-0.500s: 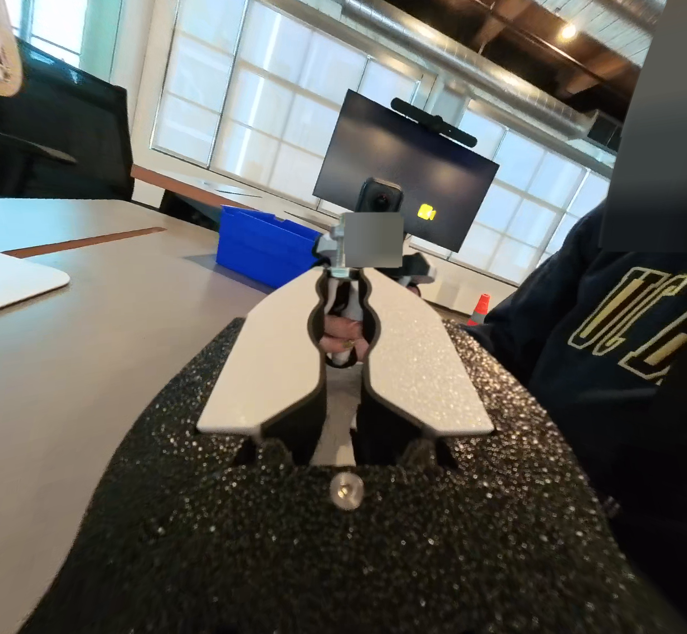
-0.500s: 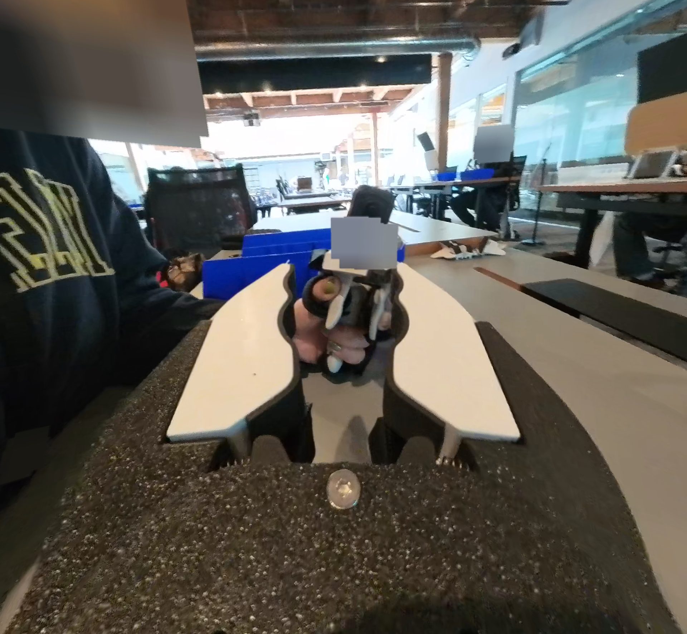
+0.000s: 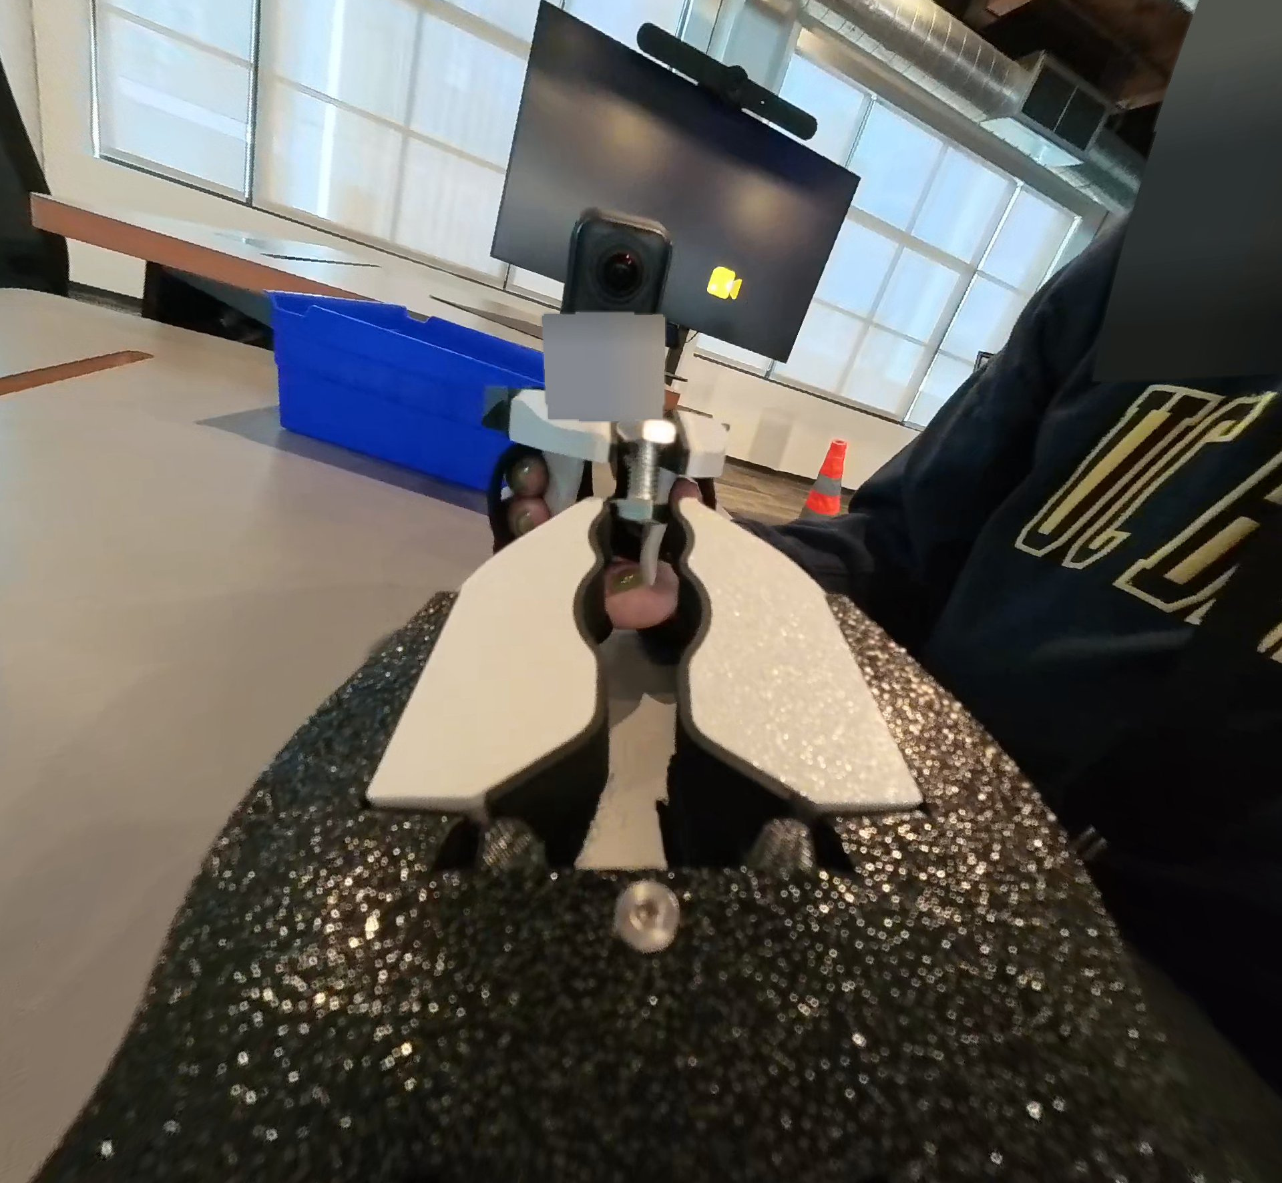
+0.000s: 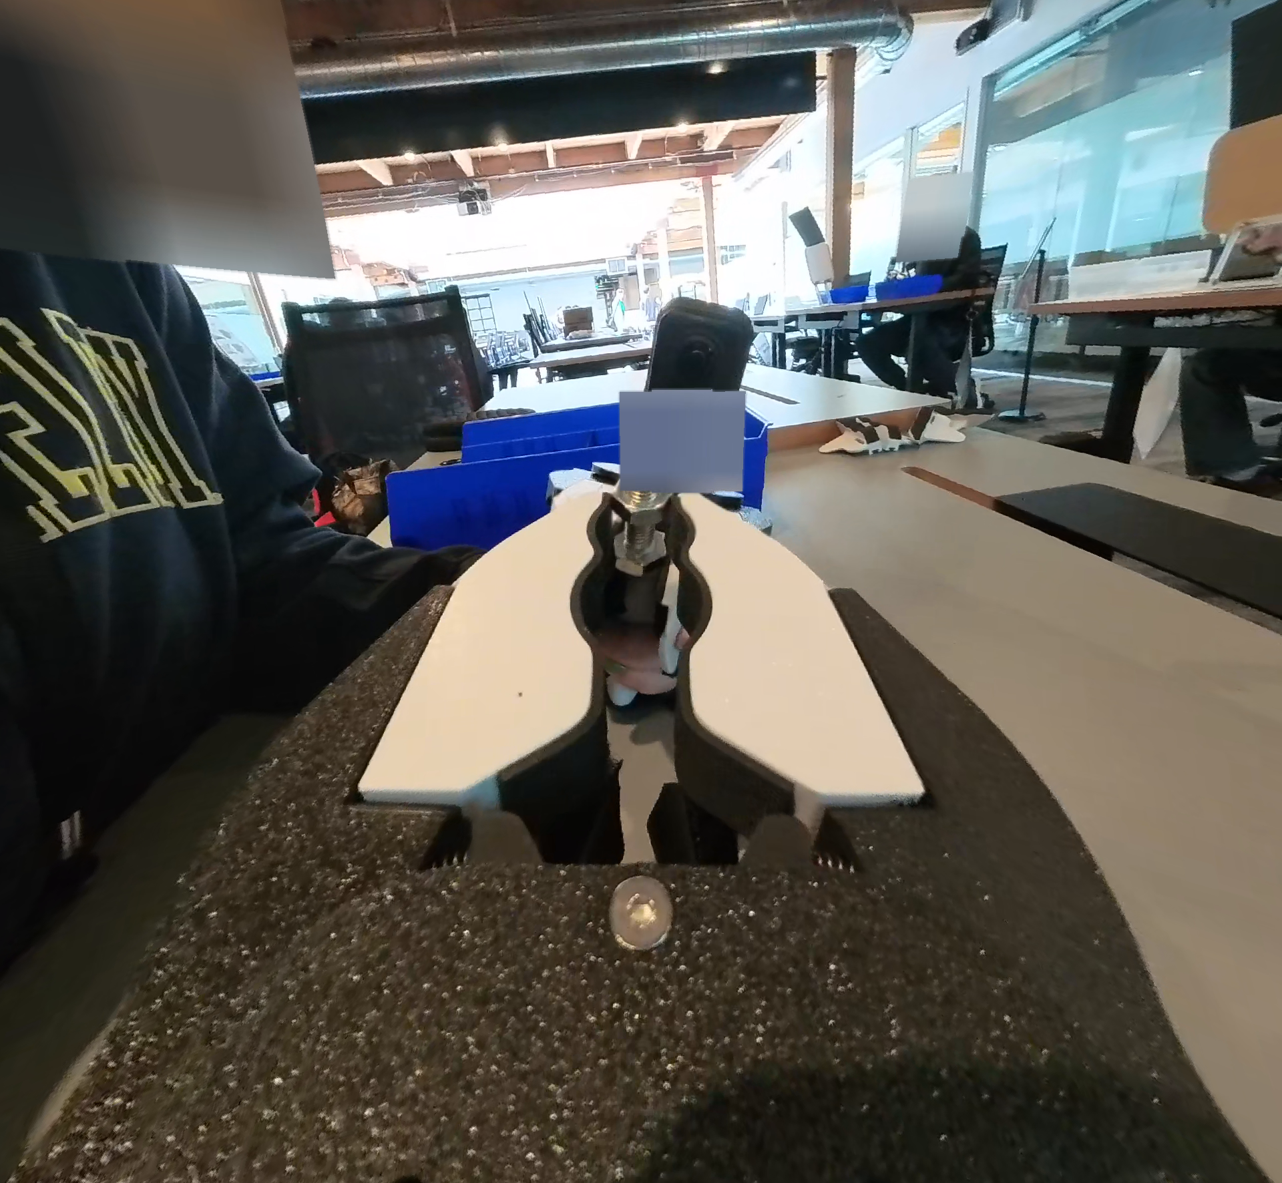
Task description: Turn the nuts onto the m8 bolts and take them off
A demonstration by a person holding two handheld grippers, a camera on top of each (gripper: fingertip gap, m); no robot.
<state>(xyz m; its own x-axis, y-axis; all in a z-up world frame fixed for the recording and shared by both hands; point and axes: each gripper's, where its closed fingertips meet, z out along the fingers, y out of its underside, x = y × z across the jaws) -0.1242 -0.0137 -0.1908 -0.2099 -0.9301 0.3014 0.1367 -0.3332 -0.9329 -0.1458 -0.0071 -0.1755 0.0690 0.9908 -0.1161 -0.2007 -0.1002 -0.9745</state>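
Big windows stand behind the grey surface (image 3: 173, 595). Above it, the left hand-held gripper (image 3: 638, 515) is closed narrowly on one end of the bolt (image 3: 642, 470). From the right wrist, the right hand-held gripper (image 4: 637, 546), wide open a moment ago, now pinches the nut (image 4: 635, 559) on the thread. It is probably a fresh grip for the next turn.

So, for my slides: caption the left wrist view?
Left gripper holds a silver bolt; the facing right gripper grips its nut, blue bin behind.
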